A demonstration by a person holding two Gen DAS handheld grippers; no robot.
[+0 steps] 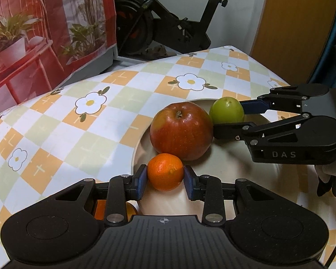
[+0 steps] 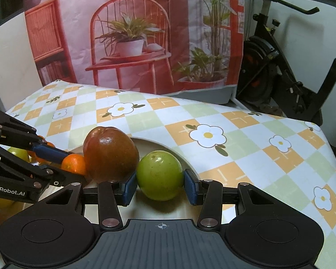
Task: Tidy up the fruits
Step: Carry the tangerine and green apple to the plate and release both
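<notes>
1. Bench [image 1: 127,103] under a checked cloth with white flowers; a pale round plate [image 1: 226,163] sits on it.
2. Left gripper [image 1: 165,178]: blue fingers [image 1: 142,185] closed on a small orange [image 1: 165,171], one pad against each side. The orange is low over the near part of the plate; whether it rests on the plate cannot be told.
3. Right gripper [image 2: 160,187]: fingers [image 2: 129,189] closed on a green fruit [image 2: 160,174], pads on both flanks. It sits at the plate's far right side.
4. Red apple [image 1: 181,131] stands on the plate between the two held fruits, stem up, touching or just beside each.
5. In the right wrist view, more fruit lies to the left behind the left gripper: another green one [image 2: 18,153], further orange pieces, something yellow at the frame edge.
6. Background: printed backdrop [image 2: 132,35] with chair and potted plants; exercise bike [image 1: 168,20] beside it.
</notes>
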